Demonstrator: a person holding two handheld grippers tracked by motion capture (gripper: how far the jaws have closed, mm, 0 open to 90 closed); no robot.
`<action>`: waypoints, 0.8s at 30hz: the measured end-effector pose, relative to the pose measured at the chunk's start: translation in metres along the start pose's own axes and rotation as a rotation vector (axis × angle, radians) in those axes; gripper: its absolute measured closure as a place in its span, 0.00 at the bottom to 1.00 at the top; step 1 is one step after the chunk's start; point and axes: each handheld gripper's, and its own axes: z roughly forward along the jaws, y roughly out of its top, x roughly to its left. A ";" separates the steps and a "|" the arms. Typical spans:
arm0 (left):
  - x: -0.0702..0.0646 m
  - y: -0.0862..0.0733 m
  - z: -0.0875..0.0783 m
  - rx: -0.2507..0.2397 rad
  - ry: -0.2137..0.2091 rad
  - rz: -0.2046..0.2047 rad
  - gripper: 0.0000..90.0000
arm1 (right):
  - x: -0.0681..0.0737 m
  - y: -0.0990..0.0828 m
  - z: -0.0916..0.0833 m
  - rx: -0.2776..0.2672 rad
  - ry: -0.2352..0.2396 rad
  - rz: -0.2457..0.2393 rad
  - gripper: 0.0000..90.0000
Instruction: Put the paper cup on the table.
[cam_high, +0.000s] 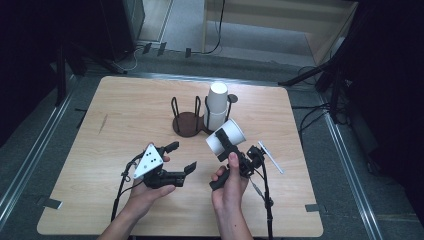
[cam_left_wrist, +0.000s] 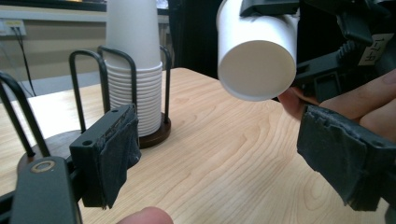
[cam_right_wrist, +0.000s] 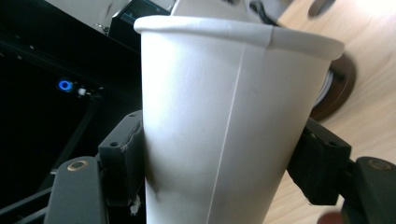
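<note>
your right gripper (cam_high: 226, 145) is clamped on a single white paper cup (cam_high: 226, 136), held tilted above the table (cam_high: 125, 115) just in front of the wire cup holder (cam_high: 187, 117), where the stack of cups (cam_high: 216, 106) stands upside down. your left gripper (cam_high: 181, 156) is released, with nothing between its jaws, and it hovers beside the cup's closed bottom. the cup wall already dents slightly at the pads (cam_right_wrist: 123, 158), so i'd keep the squeeze light. bring the cup level before you set it down or hand it over, and have the left jaws close on the base, not the soft rim (cam_right_wrist: 233, 30)
</note>
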 end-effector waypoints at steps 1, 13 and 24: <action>0.001 0.000 -0.001 0.000 0.002 -0.007 0.15 | 0.001 0.002 0.000 -0.011 -0.014 -0.056 0.32; 0.015 0.004 -0.010 0.033 0.032 -0.048 0.11 | 0.007 0.012 0.003 -0.138 -0.024 -0.359 0.32; 0.032 0.002 -0.024 0.078 0.083 -0.097 0.04 | 0.007 0.027 0.010 -0.230 -0.074 -0.629 0.32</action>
